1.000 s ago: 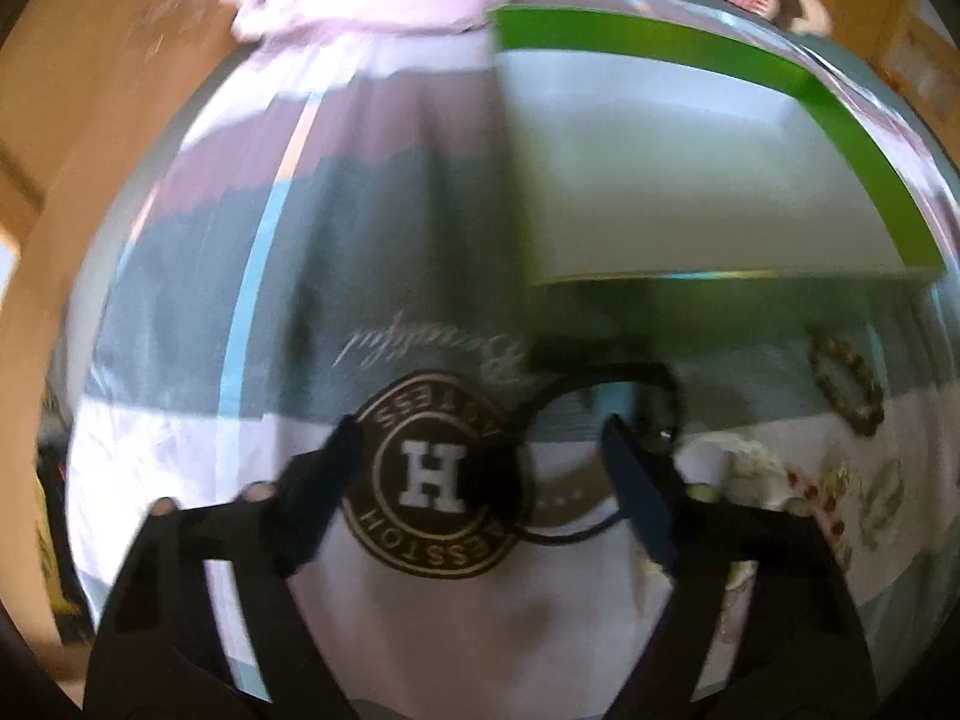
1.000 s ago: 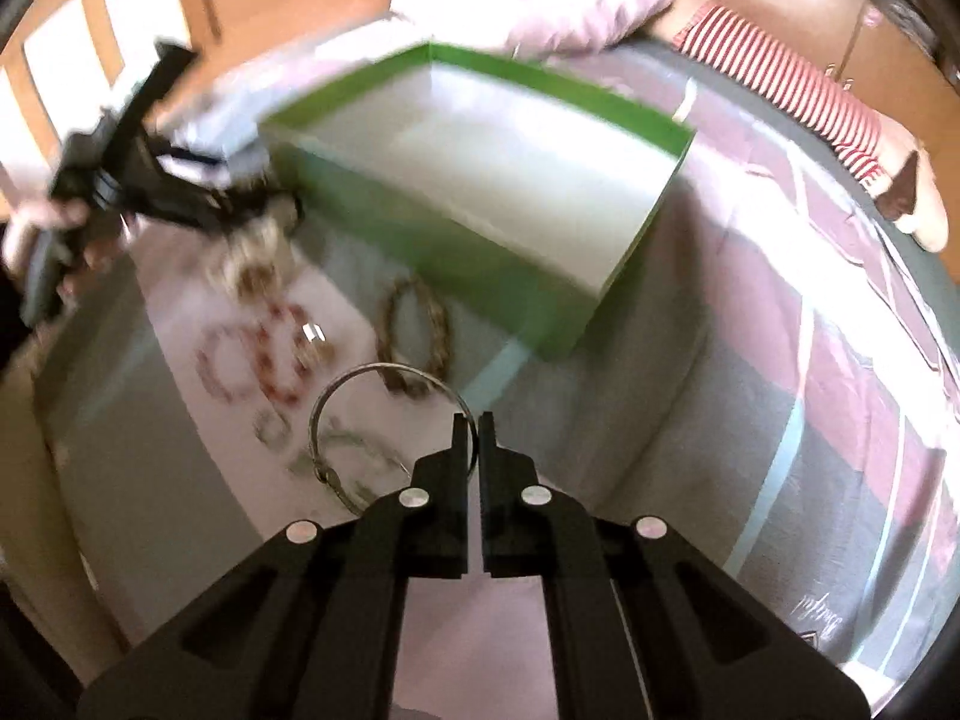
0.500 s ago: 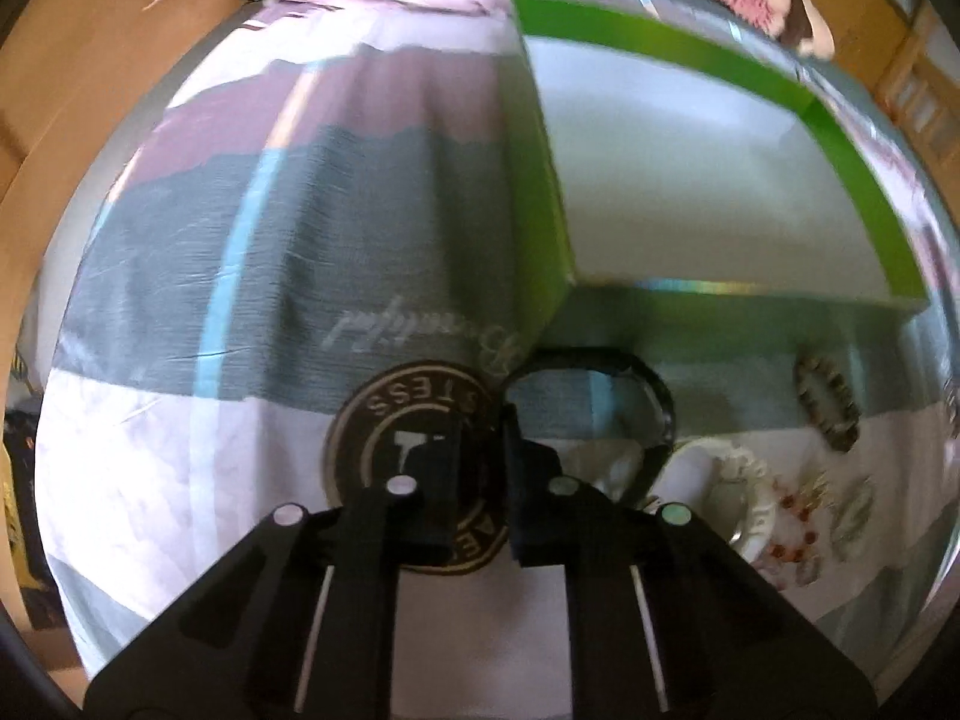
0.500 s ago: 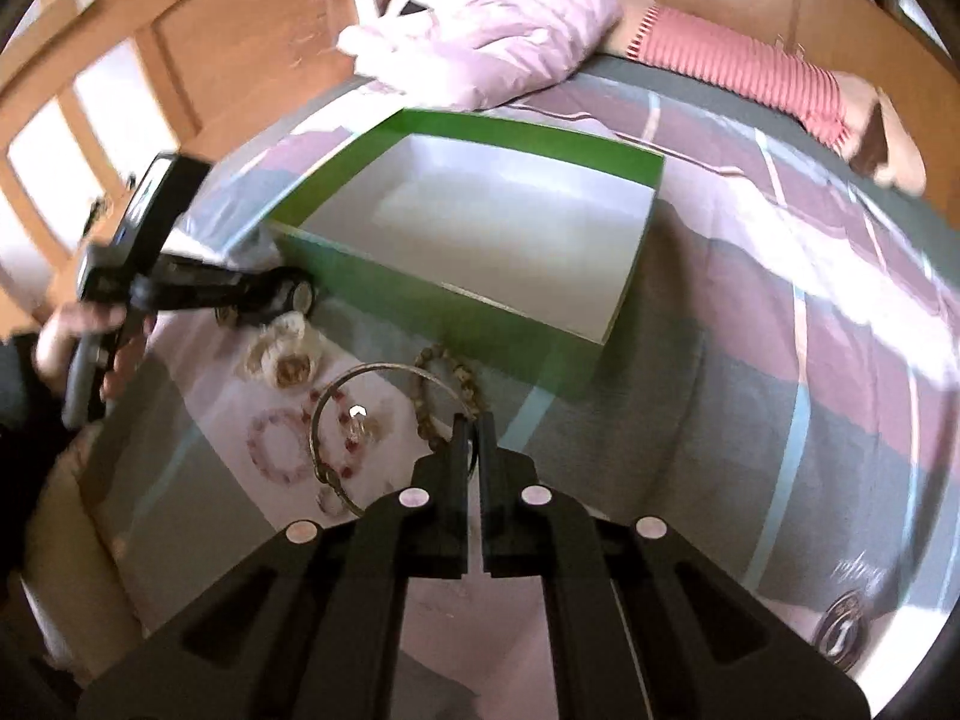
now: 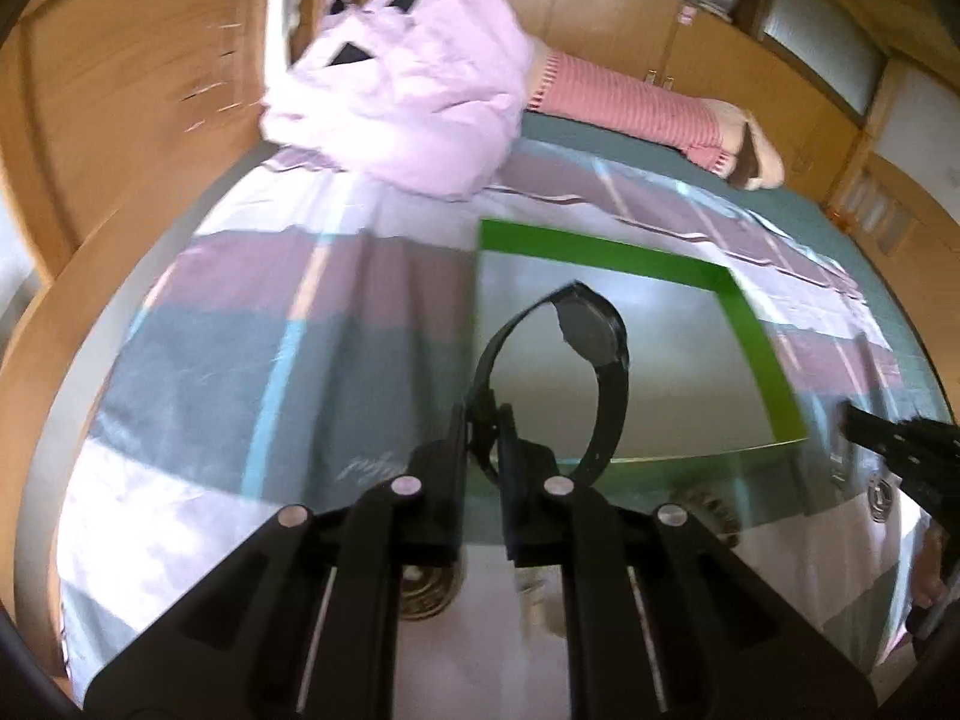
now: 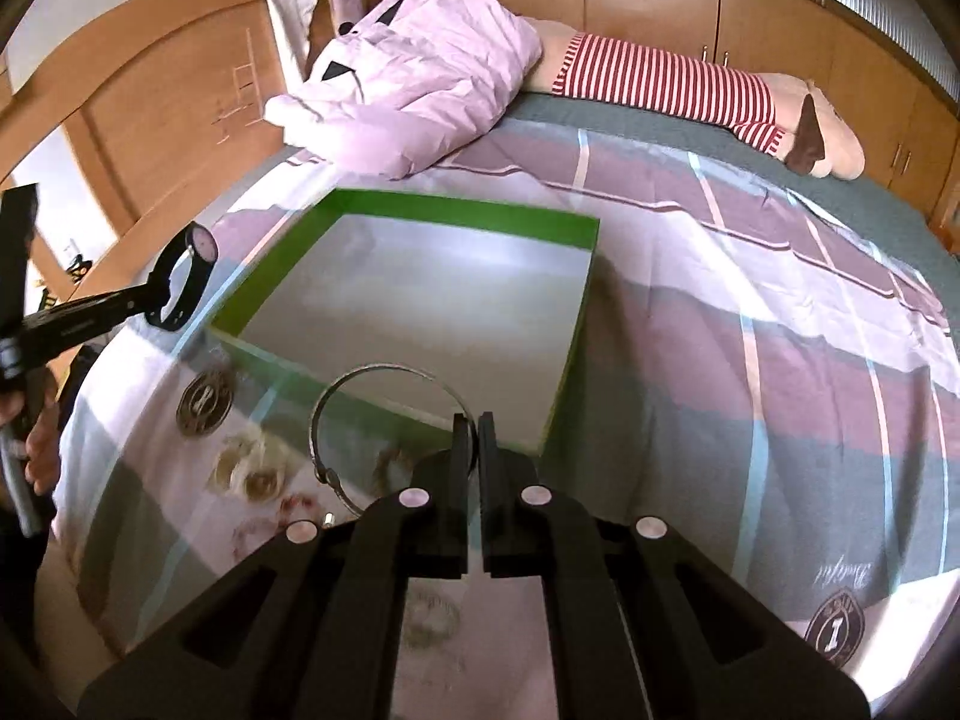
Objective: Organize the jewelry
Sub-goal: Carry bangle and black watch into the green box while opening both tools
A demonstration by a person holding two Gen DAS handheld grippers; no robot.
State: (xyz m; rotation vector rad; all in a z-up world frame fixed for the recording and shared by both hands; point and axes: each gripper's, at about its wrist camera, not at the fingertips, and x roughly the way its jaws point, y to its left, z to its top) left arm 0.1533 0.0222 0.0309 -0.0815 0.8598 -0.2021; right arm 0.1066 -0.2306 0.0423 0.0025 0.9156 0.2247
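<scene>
My left gripper (image 5: 483, 420) is shut on the strap of a black wristwatch (image 5: 591, 330), which hangs in the air in front of the green box (image 5: 762, 348). From the right wrist view the same watch (image 6: 186, 276) shows at the far left, held up beside the box's left corner. My right gripper (image 6: 477, 426) is shut on a thin silver bangle (image 6: 366, 402), lifted over the near wall of the green box (image 6: 576, 324). The box has a pale, bare floor. On the bedspread in front of it lie several bracelets (image 6: 252, 468).
A pink jacket (image 6: 414, 78) and a plush toy in a red-striped shirt (image 6: 666, 84) lie at the far end of the bed. Wooden wardrobes stand behind. A hand (image 6: 42, 450) holds the left gripper's handle at the bed's left edge.
My left gripper closed on the black watch on the bedspread and lifted it up in front of the box. The right gripper rose with the bangle and moved toward the box.
</scene>
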